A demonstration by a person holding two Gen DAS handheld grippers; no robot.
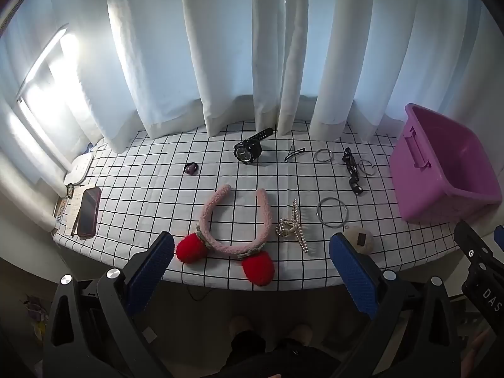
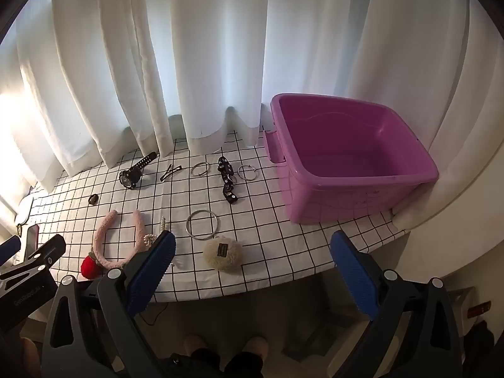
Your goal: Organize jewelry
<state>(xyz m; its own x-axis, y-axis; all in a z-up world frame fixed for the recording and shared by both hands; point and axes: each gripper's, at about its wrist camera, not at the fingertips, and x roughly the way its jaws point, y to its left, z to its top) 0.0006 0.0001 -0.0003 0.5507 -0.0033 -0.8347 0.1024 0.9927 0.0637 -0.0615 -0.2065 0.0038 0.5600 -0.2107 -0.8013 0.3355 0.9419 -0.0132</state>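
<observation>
A table with a white cloth [image 1: 157, 195] marked in black squares stands in front of long white curtains [image 1: 220, 47]. Bright light comes through at about 9 o'clock in the left wrist view.

The left gripper [image 1: 252, 267] hangs over the near edge of the table, wide open, with nothing in it. The right gripper [image 2: 252, 264] is wide open too and holds nothing.

The jewelry lies spread on the cloth. A pink headband [image 1: 234, 220] with red pom-poms sits near the front edge. Beside it, at 3 o'clock, lie a pearl hair clip [image 1: 293, 226] and a big silver bangle [image 1: 332, 212]. A black watch [image 1: 249, 149] lies toward the curtains at 12 o'clock.

A purple bin [image 2: 346, 170] stands at the right side of the table. A phone [image 1: 88, 211] lies at the left edge.
</observation>
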